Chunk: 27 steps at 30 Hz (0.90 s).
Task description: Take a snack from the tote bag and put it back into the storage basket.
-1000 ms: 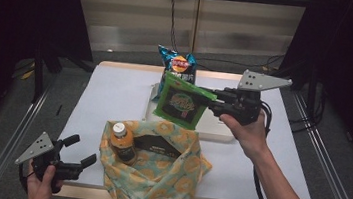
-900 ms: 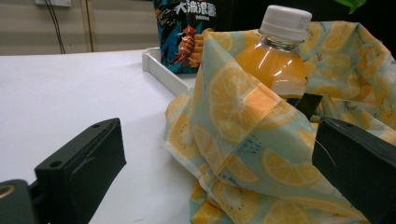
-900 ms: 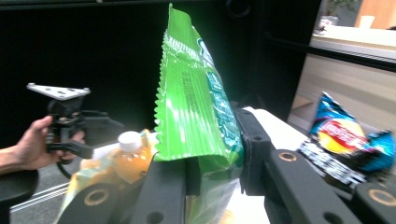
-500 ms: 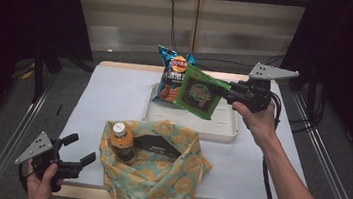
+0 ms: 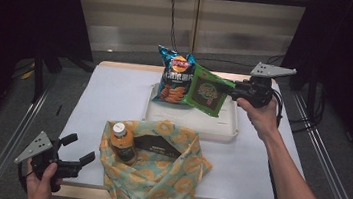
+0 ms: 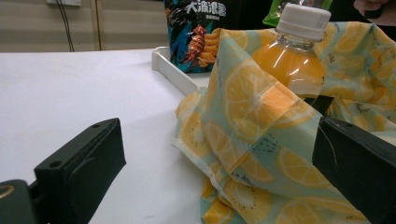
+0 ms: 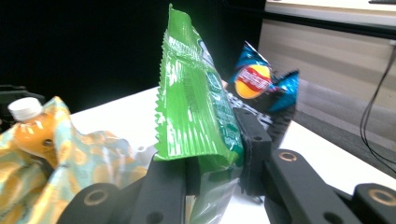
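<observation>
In the high view, we hold the right gripper [image 5: 230, 89] at the upper right of the frame, its jaws clamped on one edge of a glossy green snack packet [image 5: 207, 91], which hangs tilted over the white rectangular plastic tray [image 5: 190, 126] and just beside a dark blue crisp bag [image 5: 174, 76] standing at the tray's upper left. Below the centre sits a pale teal cloth bag printed with orange slices [image 5: 165, 179], with an orange drink bottle with a white cap [image 5: 122, 142] and a flat black box [image 5: 157, 145] inside it. At the lower left, the left gripper [image 5: 78, 151] rests off the table's corner, its jaws wide apart with nothing between them. In the left gripper view, the two black jaws stand far apart at the bottom corners, and the printed cloth and the bottle [image 6: 293, 60] fill the right half, with the tray's rim [image 6: 169, 69] behind. In the right gripper view, the green packet [image 7: 196, 112] rises upright from between the narrow jaws, pinched near its lower edge, with the blue bag [image 7: 259, 82] behind it. We judge the grip shallow: the slick film could slide out if we swing it quickly, and the packet could knock the blue bag over as we lower it onto the tray.
</observation>
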Available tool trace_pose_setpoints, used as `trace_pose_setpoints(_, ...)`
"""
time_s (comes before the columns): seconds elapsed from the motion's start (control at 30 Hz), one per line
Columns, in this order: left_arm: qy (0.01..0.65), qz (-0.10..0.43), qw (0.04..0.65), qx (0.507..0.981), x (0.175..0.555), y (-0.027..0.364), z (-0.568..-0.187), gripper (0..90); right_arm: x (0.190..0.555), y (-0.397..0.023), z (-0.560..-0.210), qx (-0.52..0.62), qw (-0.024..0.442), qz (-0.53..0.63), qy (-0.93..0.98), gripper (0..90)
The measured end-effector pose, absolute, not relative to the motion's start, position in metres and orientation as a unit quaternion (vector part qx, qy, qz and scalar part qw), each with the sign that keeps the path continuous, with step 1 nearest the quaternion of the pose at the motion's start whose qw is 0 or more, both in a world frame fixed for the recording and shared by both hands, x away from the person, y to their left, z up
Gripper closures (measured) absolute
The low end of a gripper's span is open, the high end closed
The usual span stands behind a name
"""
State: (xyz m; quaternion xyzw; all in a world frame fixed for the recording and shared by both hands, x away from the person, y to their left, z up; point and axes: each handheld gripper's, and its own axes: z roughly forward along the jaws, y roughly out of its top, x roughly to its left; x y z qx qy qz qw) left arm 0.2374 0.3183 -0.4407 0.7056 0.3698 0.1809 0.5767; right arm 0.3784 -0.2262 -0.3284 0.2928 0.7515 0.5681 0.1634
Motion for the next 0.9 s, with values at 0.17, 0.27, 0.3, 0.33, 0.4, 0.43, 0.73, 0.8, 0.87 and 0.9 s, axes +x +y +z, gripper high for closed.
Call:
trace_pose_setpoints(0.17, 0.367, 0.180, 0.570, 0.712, 0.238, 0.318, -0.441, 2.2, 0.391, -0.233, -0.339, 0.304, 0.161, 0.563, 0.752, 73.7)
trace_pose_setpoints(0.27, 0.368, 0.176, 0.573, 0.711, 0.239, 0.317, -0.441, 2.3, 0.398, -0.234, -0.346, 0.312, 0.164, 0.556, 0.753, 73.7)
trace_pose_setpoints(0.3, 0.367, 0.177, 0.573, 0.711, 0.239, 0.317, -0.441, 2.2, 0.401, -0.234, -0.348, 0.314, 0.165, 0.554, 0.753, 73.7)
trace_pose_setpoints(0.33, 0.368, 0.177, 0.571, 0.712, 0.238, 0.318, -0.441, 2.3, 0.403, -0.234, -0.351, 0.317, 0.165, 0.552, 0.754, 73.7)
trace_pose_setpoints(0.4, 0.368, 0.175, 0.573, 0.711, 0.238, 0.319, -0.441, 2.2, 0.407, -0.233, -0.355, 0.322, 0.167, 0.545, 0.756, 73.7)
trace_pose_setpoints(0.43, 0.371, 0.174, 0.574, 0.709, 0.238, 0.319, -0.441, 2.1, 0.410, -0.233, -0.357, 0.323, 0.166, 0.543, 0.757, 73.7)
trace_pose_setpoints(0.73, 0.365, 0.180, 0.567, 0.716, 0.239, 0.318, -0.441, 2.1, 0.427, -0.239, -0.376, 0.345, 0.161, 0.523, 0.763, 73.6)
trace_pose_setpoints(0.8, 0.365, 0.177, 0.571, 0.714, 0.239, 0.318, -0.441, 2.1, 0.431, -0.239, -0.380, 0.348, 0.161, 0.518, 0.764, 73.5)
trace_pose_setpoints(0.87, 0.366, 0.178, 0.572, 0.712, 0.239, 0.317, -0.441, 2.2, 0.434, -0.239, -0.384, 0.354, 0.163, 0.510, 0.767, 73.6)
trace_pose_setpoints(0.9, 0.365, 0.179, 0.570, 0.714, 0.239, 0.318, -0.441, 2.2, 0.435, -0.239, -0.386, 0.354, 0.161, 0.507, 0.769, 73.6)
